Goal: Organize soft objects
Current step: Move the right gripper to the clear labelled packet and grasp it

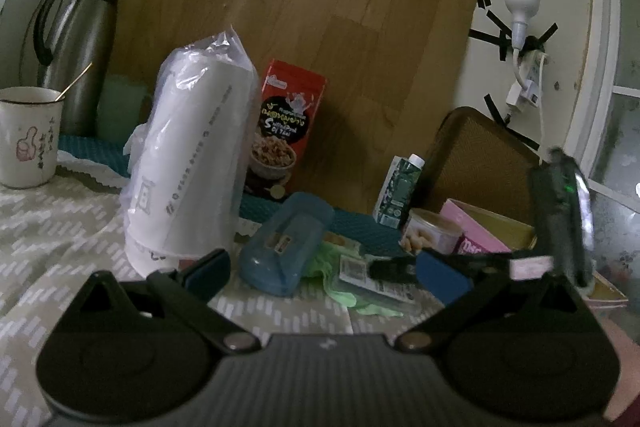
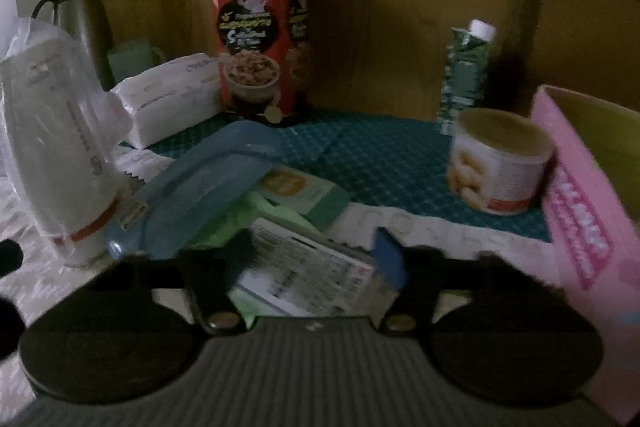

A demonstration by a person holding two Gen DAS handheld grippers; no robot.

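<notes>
I bring my right gripper (image 2: 316, 263) down over the flat labelled packet (image 2: 304, 275), which lies on the green soft wrap (image 2: 240, 223) just under the tips. I judge the packet is what I mean to take, and the pink box (image 2: 580, 211) just right of the tips looks like the likely place for it. The jaws stand part-way spread with the packet between them; whether the pads press on it I cannot tell through the blur. My left gripper (image 1: 324, 267) hangs wide open, holding nothing, the blue case (image 1: 284, 243) just ahead of its tips and the bagged white roll (image 1: 188, 155) ahead to the left.
</notes>
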